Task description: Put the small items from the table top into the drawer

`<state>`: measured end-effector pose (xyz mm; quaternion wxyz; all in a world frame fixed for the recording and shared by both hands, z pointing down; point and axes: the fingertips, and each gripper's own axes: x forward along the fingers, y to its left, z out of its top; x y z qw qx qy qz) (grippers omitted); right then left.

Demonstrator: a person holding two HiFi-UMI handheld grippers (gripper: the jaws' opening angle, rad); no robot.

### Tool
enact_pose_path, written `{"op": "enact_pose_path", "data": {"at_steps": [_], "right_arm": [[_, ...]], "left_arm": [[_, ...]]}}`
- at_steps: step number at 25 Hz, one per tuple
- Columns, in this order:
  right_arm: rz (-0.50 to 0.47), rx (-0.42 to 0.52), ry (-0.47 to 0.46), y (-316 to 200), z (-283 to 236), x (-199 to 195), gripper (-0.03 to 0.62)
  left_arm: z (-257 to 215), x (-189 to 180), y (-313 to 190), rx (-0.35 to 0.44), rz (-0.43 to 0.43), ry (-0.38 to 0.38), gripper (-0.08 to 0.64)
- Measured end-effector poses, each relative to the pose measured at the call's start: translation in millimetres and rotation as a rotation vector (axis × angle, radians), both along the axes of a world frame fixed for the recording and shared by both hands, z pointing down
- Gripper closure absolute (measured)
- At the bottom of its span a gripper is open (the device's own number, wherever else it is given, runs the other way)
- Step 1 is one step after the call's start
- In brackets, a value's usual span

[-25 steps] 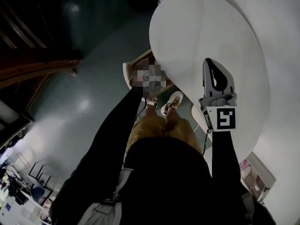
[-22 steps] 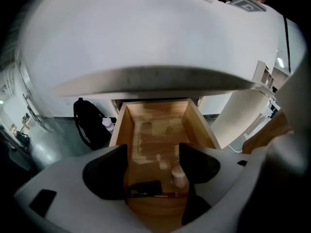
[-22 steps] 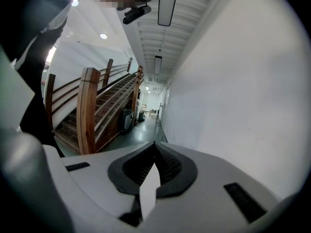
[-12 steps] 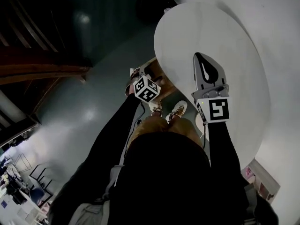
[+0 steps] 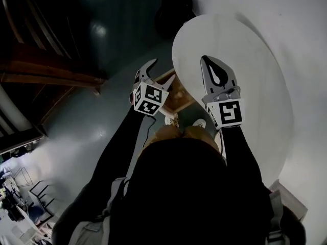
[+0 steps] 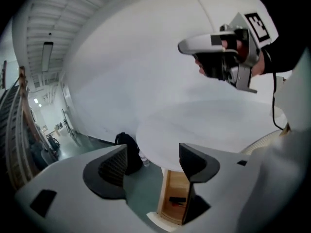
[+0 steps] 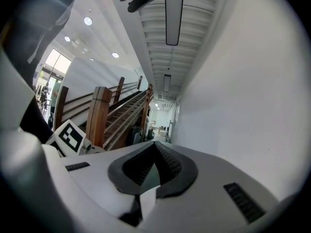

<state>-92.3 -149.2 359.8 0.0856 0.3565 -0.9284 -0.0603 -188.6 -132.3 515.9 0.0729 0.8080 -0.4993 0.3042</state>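
The round white table (image 5: 245, 50) shows no small items on its top in the head view. Under its near edge the wooden drawer (image 5: 177, 95) stands open. In the left gripper view the drawer (image 6: 170, 183) holds a small dark item (image 6: 178, 199). My left gripper (image 5: 159, 73) hangs open and empty over the drawer's left side, and between its jaws (image 6: 153, 152) I see the floor and the table edge. My right gripper (image 5: 207, 60) is shut over the table top, its tips meeting (image 7: 155, 147) with nothing between them.
A black bag (image 5: 173, 9) stands on the floor beyond the table, also seen as the bag (image 6: 127, 147) in the left gripper view. A wooden staircase (image 5: 46, 75) runs along the left. The person's legs and shoes (image 5: 171, 119) are below the drawer.
My left gripper has risen from down beside the drawer into plain view with its jaws open. The right gripper has drifted left and farther over the table, staying shut.
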Motion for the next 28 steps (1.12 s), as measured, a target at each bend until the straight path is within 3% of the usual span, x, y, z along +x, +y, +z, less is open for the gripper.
{"op": "enact_pose_path", "data": {"at_steps": [4, 9, 12, 17, 18, 19, 20, 28], "right_arm": [[-0.004, 0.034, -0.043, 0, -20, -4, 0.566], [-0.018, 0.06, -0.026, 10, -34, -11, 0.566], [-0.035, 0.07, -0.028, 16, -38, -17, 0.566], [-0.049, 0.083, -0.029, 20, -39, -21, 0.566], [-0.051, 0.084, -0.033, 22, -42, -22, 0.566], [-0.053, 0.087, -0.044, 23, -46, -23, 0.566], [-0.055, 0.09, -0.053, 23, -49, -25, 0.566], [-0.082, 0.073, -0.027, 28, -48, -25, 0.566]], "left_arm": [[-65, -6, -5, 0.126, -0.036, 0.032, 0.213], [-143, -13, 5, 0.266, -0.062, 0.113, 0.215], [-171, -17, 14, 0.325, -0.07, 0.115, 0.268], [-191, -24, 25, 0.387, -0.101, 0.121, 0.316], [-195, -29, 27, 0.408, -0.131, 0.117, 0.355], [-200, -34, 28, 0.43, -0.165, 0.111, 0.493], [-204, -39, 29, 0.446, -0.195, 0.11, 0.545], [-209, -45, 34, 0.453, -0.214, 0.134, 0.545]]}}
